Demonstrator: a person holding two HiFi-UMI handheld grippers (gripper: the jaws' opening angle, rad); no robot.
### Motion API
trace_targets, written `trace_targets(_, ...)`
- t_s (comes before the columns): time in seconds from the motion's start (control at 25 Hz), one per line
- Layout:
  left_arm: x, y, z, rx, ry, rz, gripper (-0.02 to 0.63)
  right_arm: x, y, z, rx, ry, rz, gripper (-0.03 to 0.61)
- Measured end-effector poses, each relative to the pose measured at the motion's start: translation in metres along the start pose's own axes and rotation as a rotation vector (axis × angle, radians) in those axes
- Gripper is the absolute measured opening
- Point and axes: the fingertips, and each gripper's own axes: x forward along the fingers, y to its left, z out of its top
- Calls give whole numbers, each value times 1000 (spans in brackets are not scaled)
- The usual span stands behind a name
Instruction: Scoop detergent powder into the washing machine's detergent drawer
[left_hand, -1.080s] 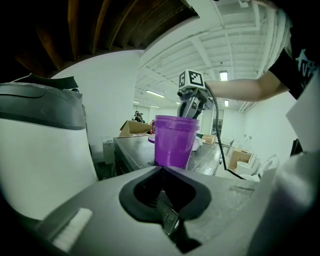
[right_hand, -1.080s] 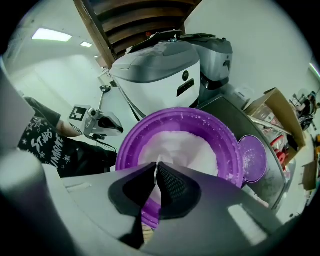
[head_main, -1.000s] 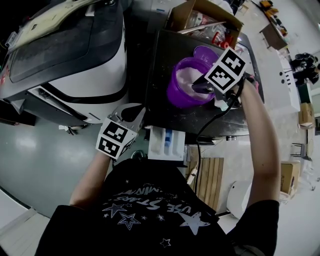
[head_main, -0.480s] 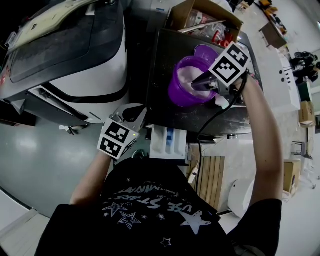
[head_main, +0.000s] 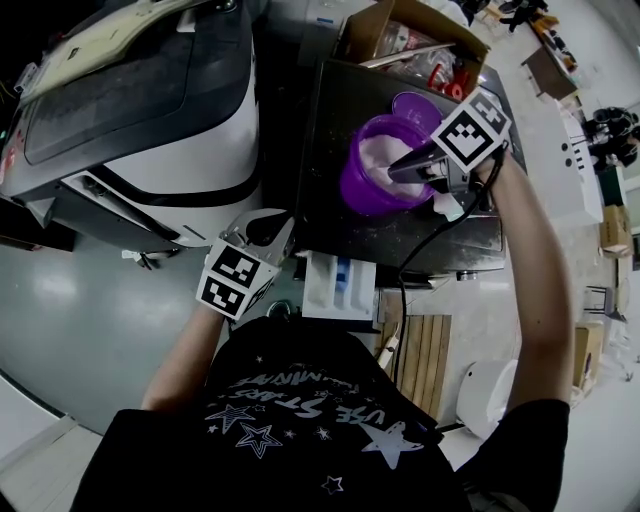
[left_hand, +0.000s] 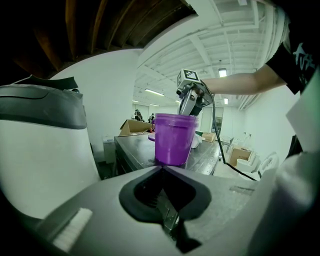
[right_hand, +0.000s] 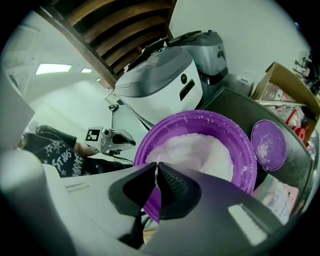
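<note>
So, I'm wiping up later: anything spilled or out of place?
Slightly: white powder specks dust the rim of the tub and the lid lying beside it. Nothing else stands out.

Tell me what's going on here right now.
The right gripper is over the open purple tub of white detergent powder on top of the washing machine. Its fingers are closed on a thin white strip, possibly a scoop handle. The tub's lid lies beside it. The left gripper is shut and empty, near the pulled-out detergent drawer.
</note>
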Motion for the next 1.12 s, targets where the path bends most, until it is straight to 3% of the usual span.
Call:
trace_targets(0.24, 1, 3, 5, 2, -4, 29, 0, -9, -3, 0, 51, -67, -7, 37)
trace_targets(0.48, 1, -5, 5, -1, 7, 58, 0, -23, -6, -1, 134, -218, 14, 37)
trace_targets(0.72, -4, -14, 2, -16, 8, 98, 0, -41, -22, -19, 235, -344, -98, 37)
trace_targets(1.12, -12, -39, 2, -22, 4, 160, 0, -60, -13, -24, 280, -613, -5, 37)
